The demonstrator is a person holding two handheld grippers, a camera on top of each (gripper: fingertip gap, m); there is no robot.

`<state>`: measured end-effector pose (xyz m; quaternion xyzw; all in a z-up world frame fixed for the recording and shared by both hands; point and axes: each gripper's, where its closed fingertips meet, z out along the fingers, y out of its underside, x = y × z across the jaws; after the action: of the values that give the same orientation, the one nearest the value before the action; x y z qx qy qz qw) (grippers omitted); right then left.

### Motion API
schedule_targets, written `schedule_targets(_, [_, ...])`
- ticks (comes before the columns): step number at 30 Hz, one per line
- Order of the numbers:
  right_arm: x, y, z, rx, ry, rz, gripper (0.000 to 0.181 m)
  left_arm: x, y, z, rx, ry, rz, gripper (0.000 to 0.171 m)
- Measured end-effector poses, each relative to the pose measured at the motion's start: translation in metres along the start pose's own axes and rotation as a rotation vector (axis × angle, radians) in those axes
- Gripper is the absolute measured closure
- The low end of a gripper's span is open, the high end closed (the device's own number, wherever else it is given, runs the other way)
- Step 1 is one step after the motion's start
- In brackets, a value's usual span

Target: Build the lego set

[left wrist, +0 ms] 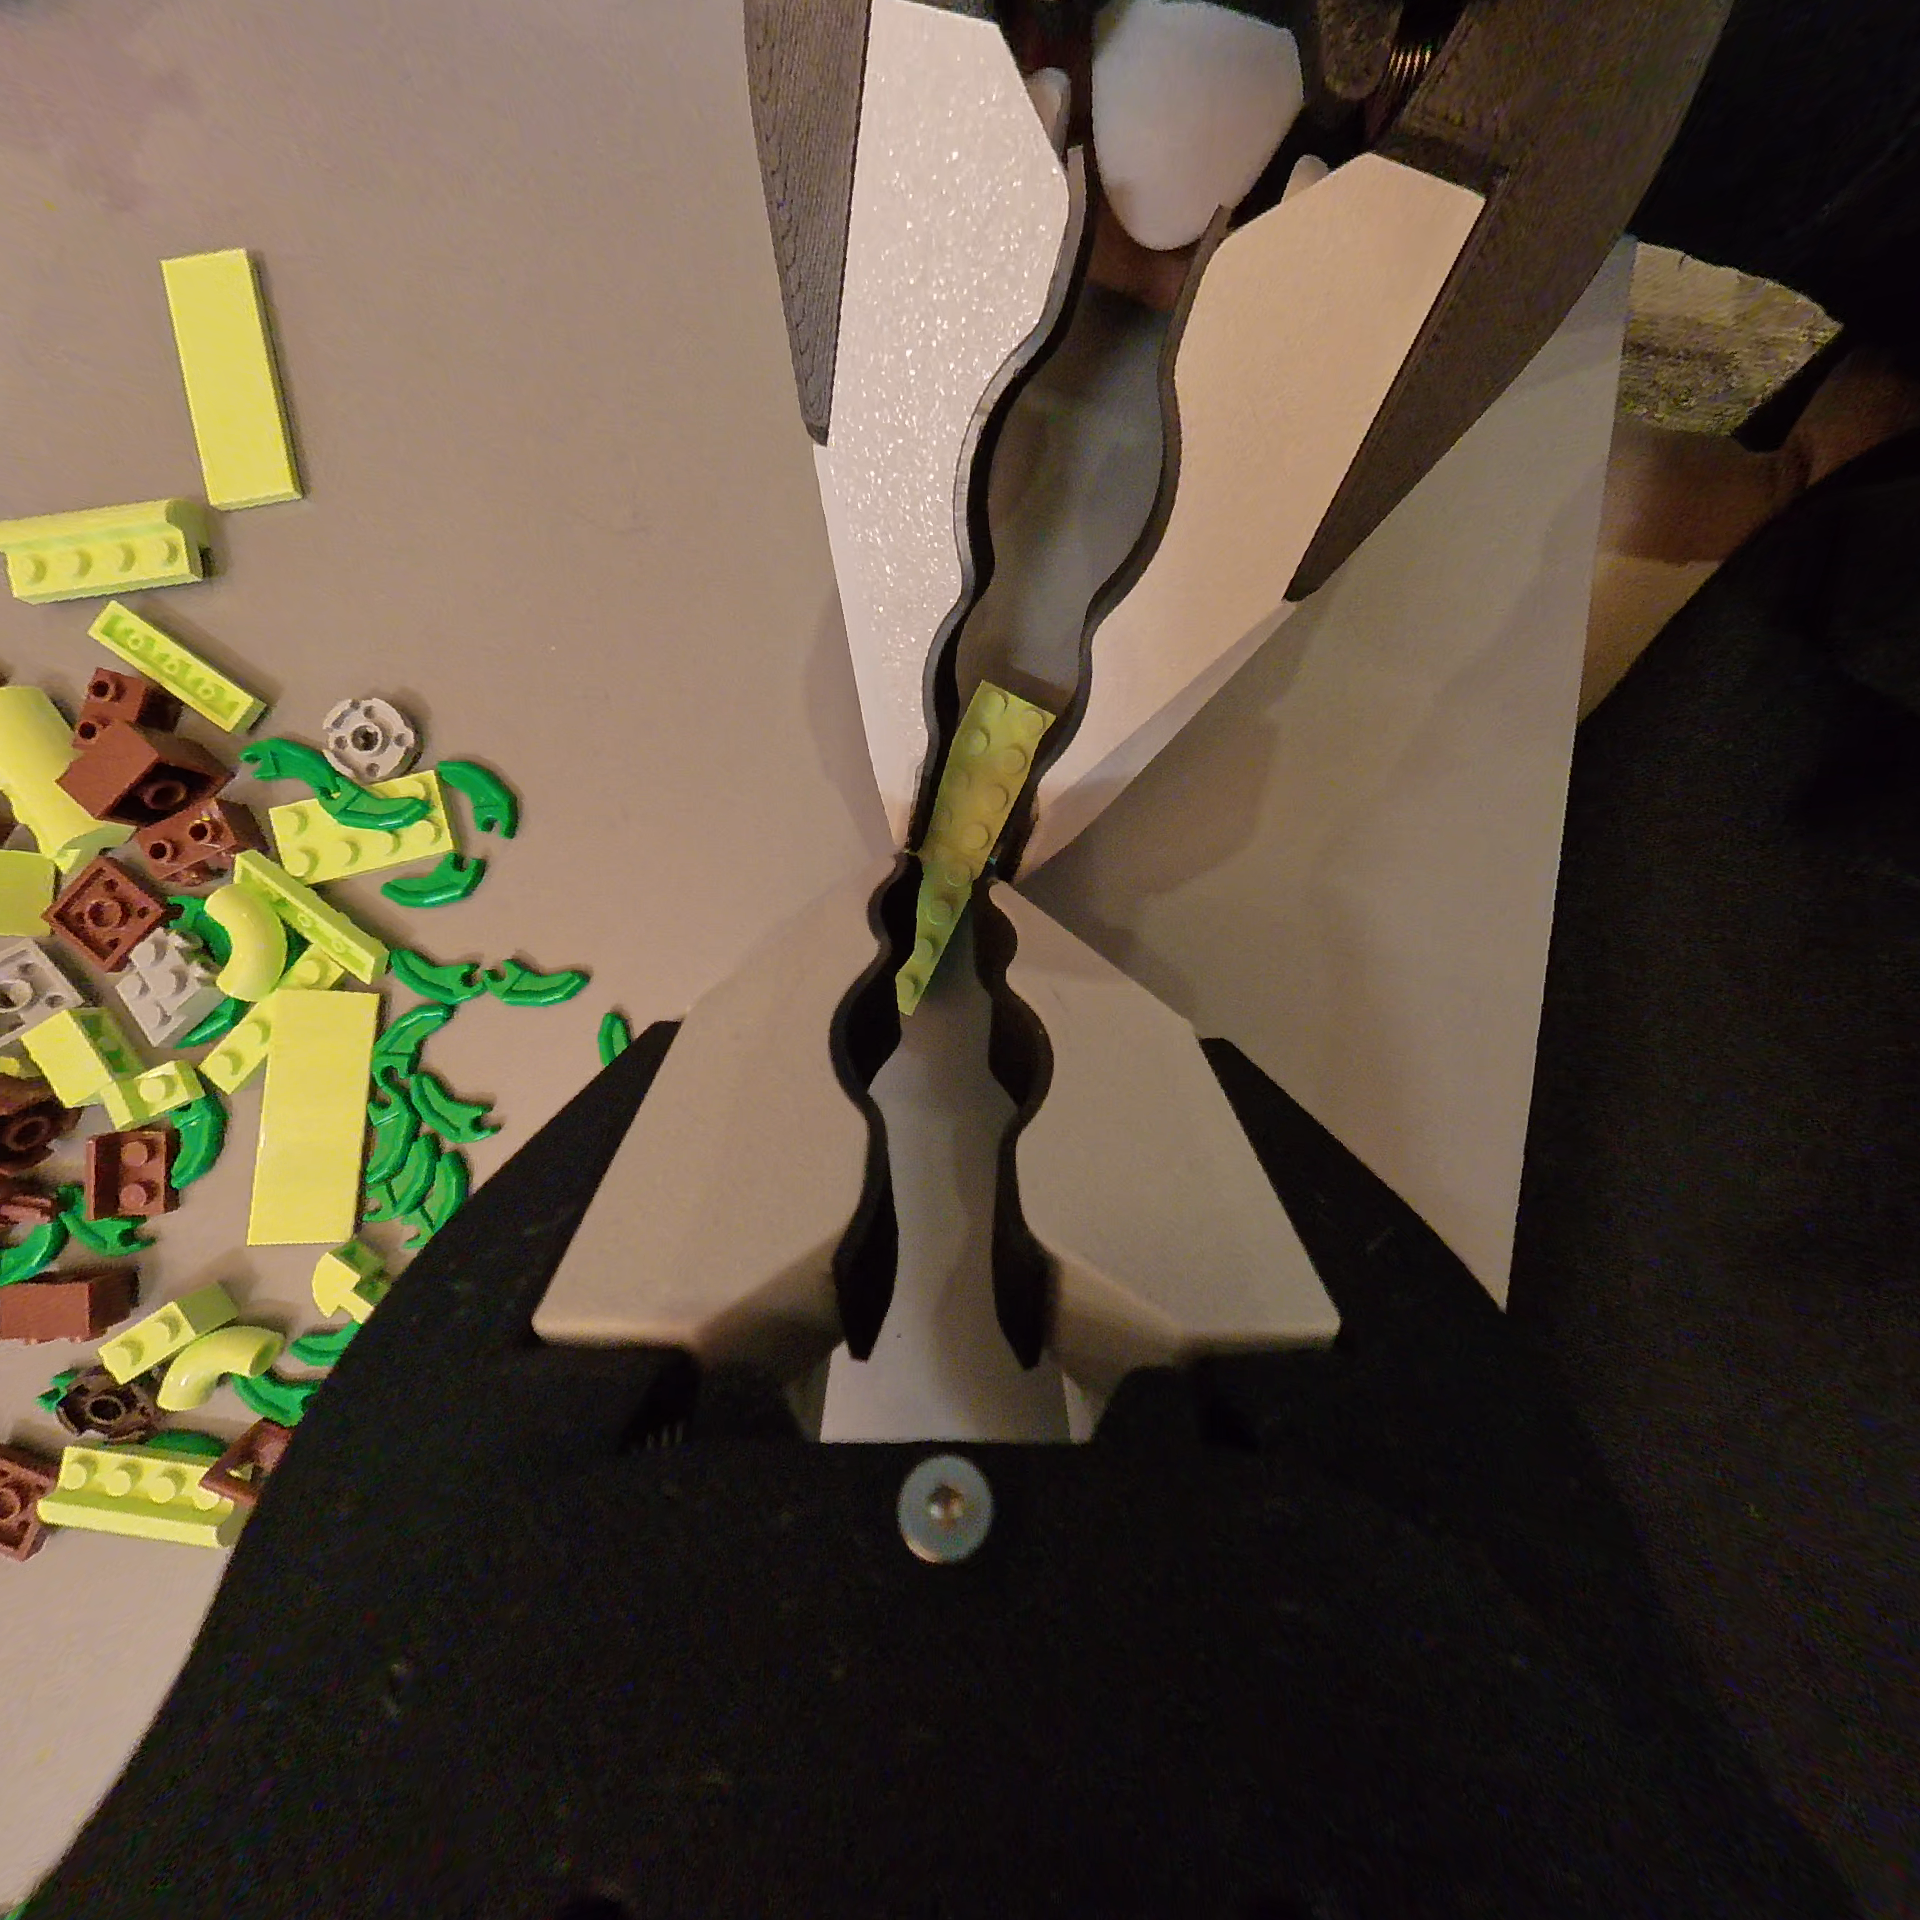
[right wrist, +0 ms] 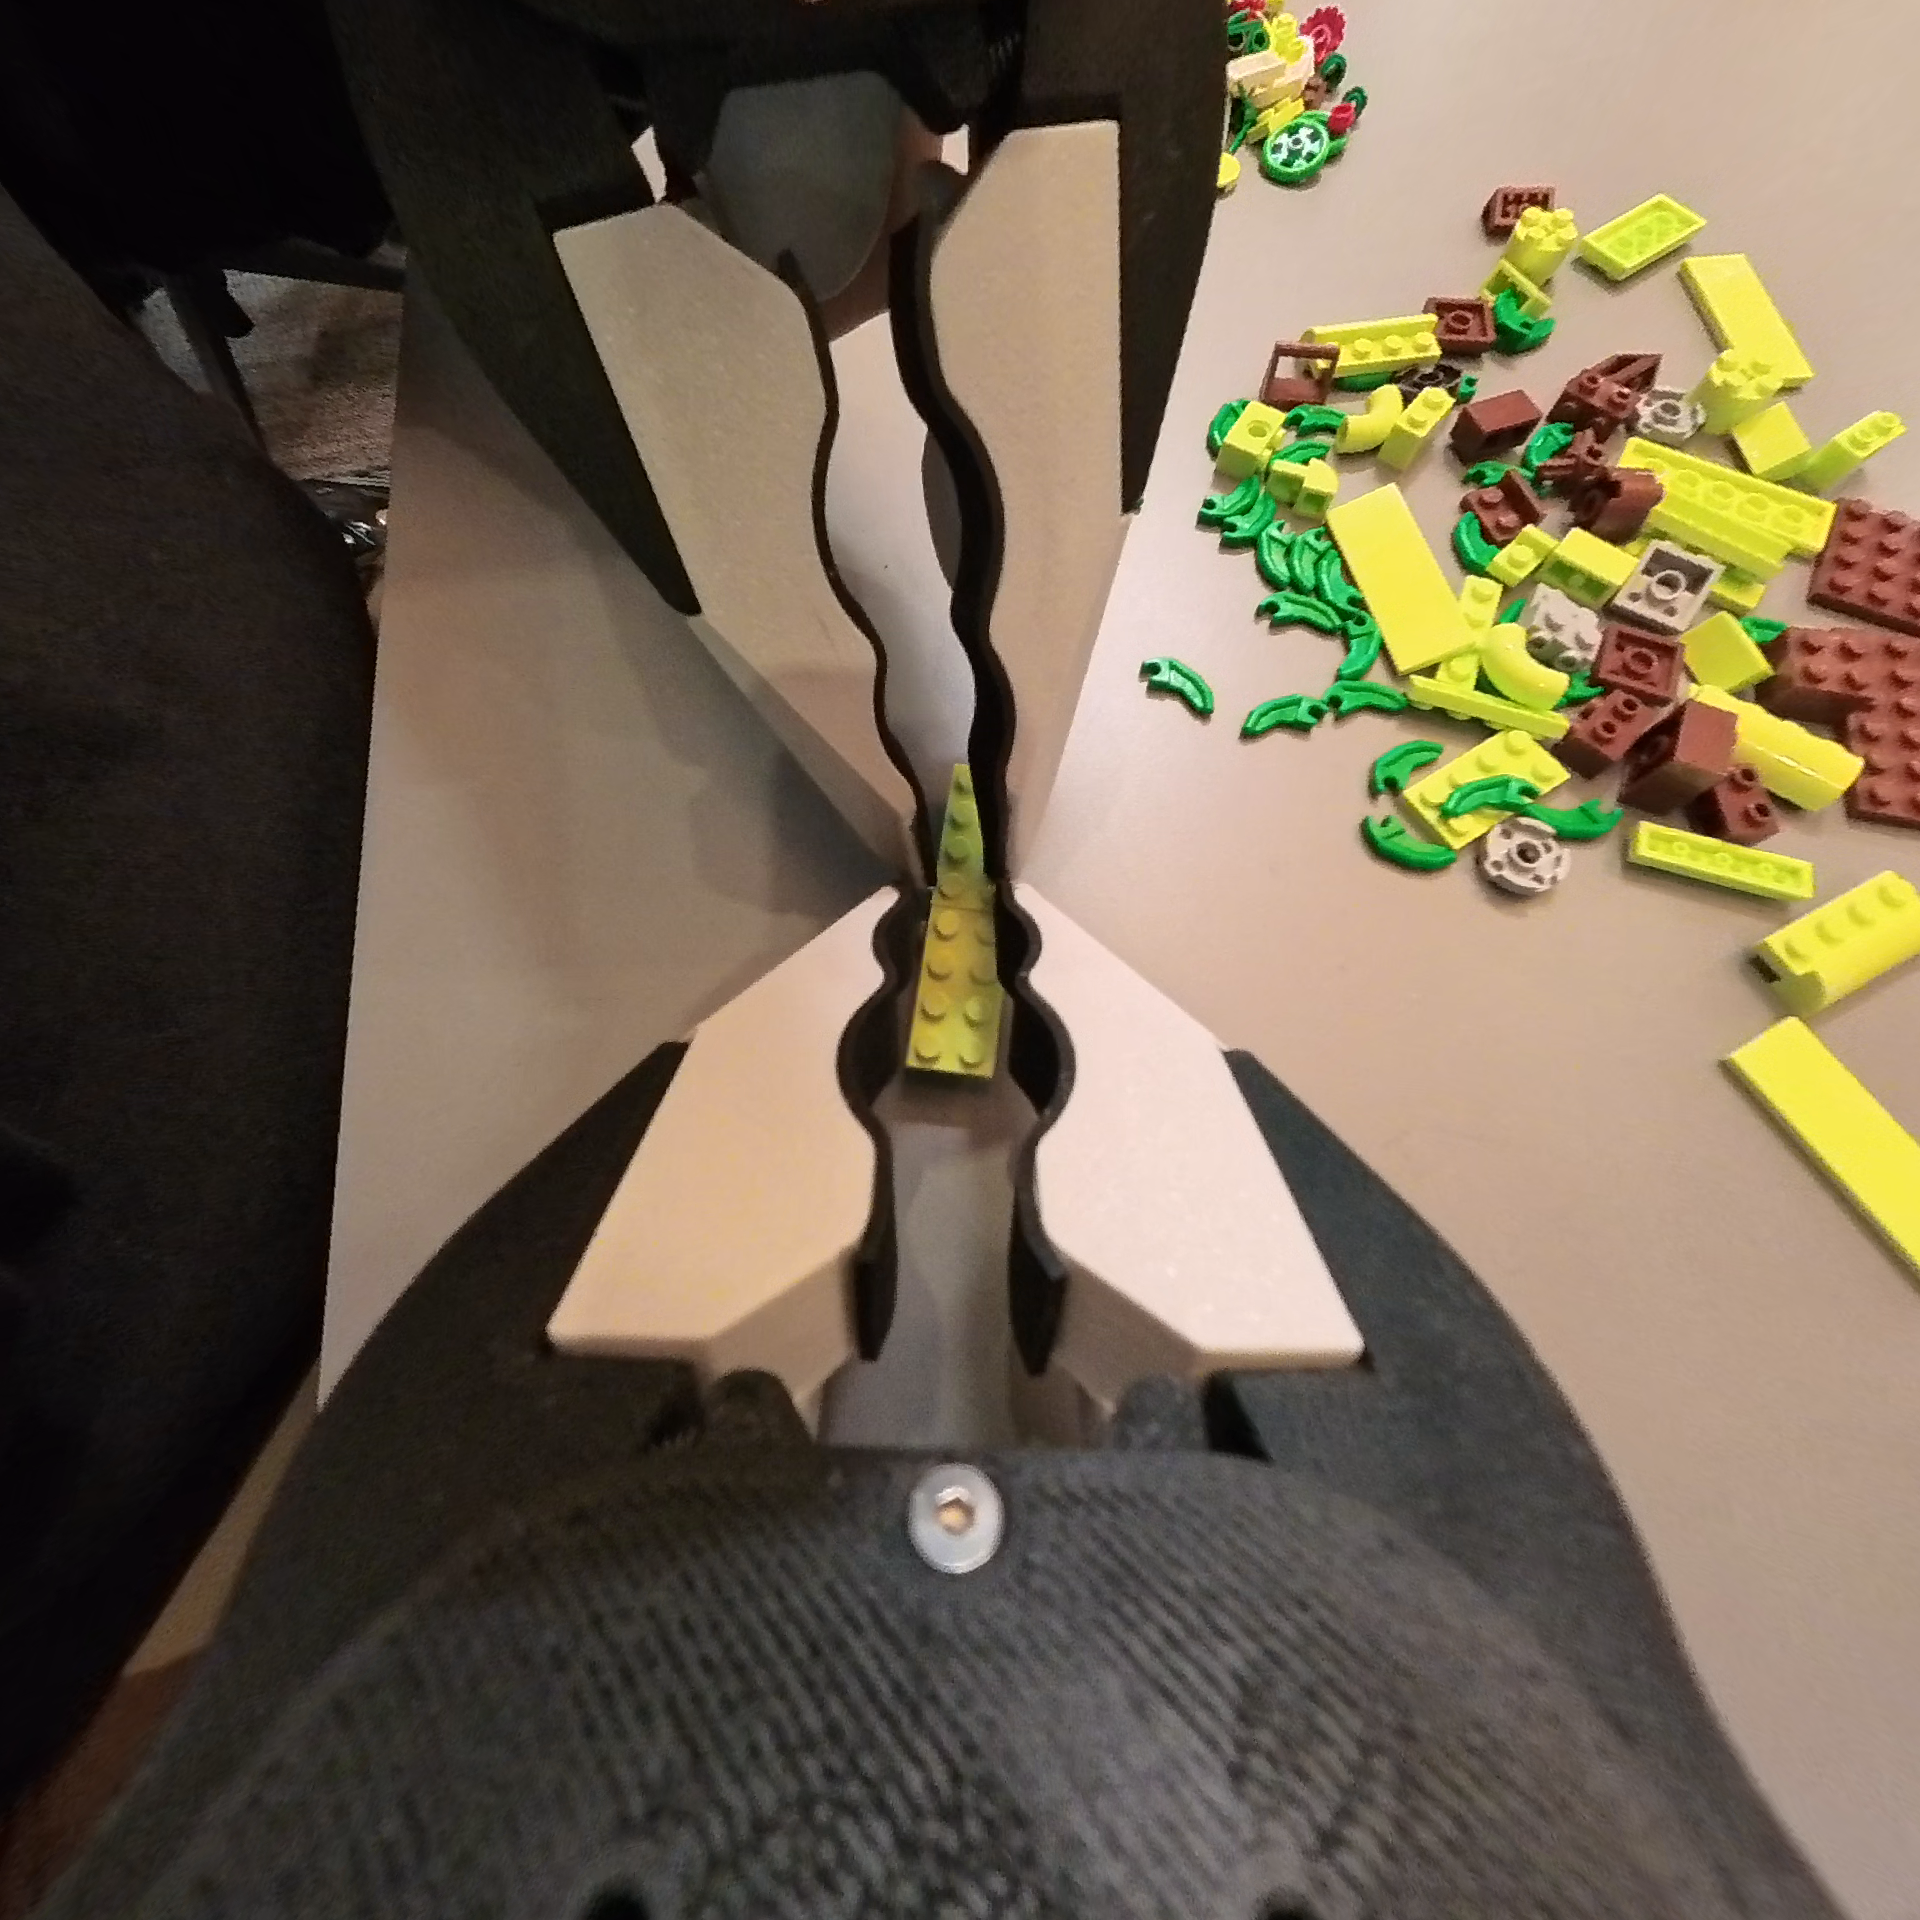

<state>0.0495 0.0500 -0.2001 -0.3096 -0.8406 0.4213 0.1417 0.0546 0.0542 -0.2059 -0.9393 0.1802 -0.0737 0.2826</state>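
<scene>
My left claw point(left wrist: 940, 914) and right claw point(right wrist: 961, 914) meet tip to tip, each clamped on the lime-green studded plastic plates point(right wrist: 958, 987) between them, above the beige table point(right wrist: 1299, 1195). Judged step: pressing two plates together. Next: a square, firm squeeze. The loose brick pile point(right wrist: 1579, 582) lies beside.

A dim indoor room of no certain kind, perhaps a home or hobby corner, shown by a smooth beige table point(right wrist: 1351, 1195) carrying a loose heap of lime, brown and green plastic building bricks point(right wrist: 1579, 582), with dark floor beyond its edge.
</scene>
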Motion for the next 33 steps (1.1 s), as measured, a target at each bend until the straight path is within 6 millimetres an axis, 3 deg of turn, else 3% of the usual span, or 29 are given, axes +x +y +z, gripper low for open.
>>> schedule_targets(18, [0.004,0.000,0.000,0.002,0.006,0.033,0.171,0.000,0.000,0.000,0.010,0.011,-0.009,0.164])
schedule_targets(24, [0.017,-0.008,-0.009,0.075,0.030,0.124,0.181,0.000,0.000,0.000,0.006,-0.001,0.002,0.164])
schedule_targets(33, [0.018,0.003,0.001,-0.014,0.041,0.124,0.181,0.000,0.000,0.000,0.007,-0.003,0.004,0.164])
